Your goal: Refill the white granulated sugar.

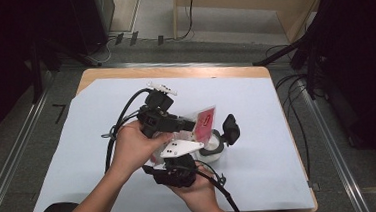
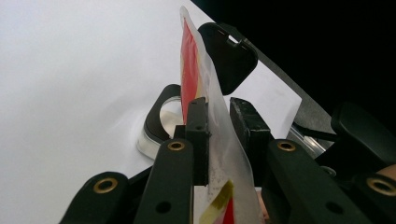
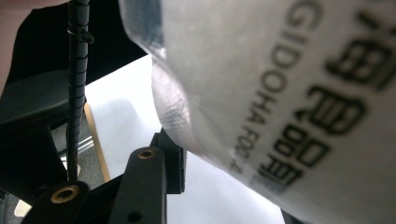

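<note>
The red-and-clear pouch stands on edge above the middle of the white sheet, held off the surface between both grippers. The work in hand looks like opening this packet and emptying it into the white cup just below it. The cup's black flip lid already stands open, so that much is done; the pouch looks uncut or at least not yet tipped, and whether anything has gone into the cup cannot be told, so opening and pouring seem left to do.

In the left gripper view, the left gripper has its jaws narrow with the pouch's film between them. One pad presses the red side and the other stands at the clear side, a pinch on the film's lower half. In the right gripper view, the right gripper has the printed clear face of the pouch lying across its jaw, close enough to blur. Its second jaw is hidden behind the film, so a firm clamp cannot be confirmed there.

In the high view the cup sits towards the near edge, right of centre, directly under the pouch's lower corner, with the person's hands close on the near side.
</note>
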`<act>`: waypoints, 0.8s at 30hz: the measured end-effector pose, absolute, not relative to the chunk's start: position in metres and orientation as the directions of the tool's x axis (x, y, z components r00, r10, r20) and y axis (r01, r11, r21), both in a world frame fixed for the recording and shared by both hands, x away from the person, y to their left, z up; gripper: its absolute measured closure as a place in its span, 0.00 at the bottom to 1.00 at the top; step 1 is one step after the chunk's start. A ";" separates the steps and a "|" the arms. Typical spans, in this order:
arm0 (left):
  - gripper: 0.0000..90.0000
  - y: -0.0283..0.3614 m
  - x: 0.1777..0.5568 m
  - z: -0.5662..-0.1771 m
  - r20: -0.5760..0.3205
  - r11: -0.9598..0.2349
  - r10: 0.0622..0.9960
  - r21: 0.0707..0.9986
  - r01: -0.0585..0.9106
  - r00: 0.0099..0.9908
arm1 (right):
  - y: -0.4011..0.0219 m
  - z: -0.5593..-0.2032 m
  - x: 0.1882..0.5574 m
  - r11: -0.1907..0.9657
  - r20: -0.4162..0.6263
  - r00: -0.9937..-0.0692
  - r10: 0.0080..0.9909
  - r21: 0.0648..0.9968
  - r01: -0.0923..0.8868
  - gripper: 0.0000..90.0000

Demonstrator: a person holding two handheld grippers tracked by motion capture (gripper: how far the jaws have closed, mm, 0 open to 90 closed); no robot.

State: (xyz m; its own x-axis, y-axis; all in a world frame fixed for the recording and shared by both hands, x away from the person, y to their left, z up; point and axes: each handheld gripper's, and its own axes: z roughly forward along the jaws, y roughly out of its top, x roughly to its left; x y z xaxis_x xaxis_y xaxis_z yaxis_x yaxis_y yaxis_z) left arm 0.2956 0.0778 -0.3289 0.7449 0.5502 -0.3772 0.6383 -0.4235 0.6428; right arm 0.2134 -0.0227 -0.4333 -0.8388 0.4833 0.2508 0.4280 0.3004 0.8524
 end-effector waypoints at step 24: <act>0.90 0.077 0.294 -0.329 -0.361 -0.442 0.549 0.641 0.628 0.754 | -0.022 -0.436 0.212 0.299 0.242 -0.843 0.480 0.858 0.417 0.70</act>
State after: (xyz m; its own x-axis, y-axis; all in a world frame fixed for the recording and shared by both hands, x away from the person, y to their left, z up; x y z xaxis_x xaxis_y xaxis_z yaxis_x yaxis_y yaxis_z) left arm 0.2942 0.0767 -0.3285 0.7542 0.5489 -0.3606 0.6278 -0.4416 0.6409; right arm 0.2123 -0.0223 -0.4357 -0.8429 0.4804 0.2423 0.4171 0.2990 0.8583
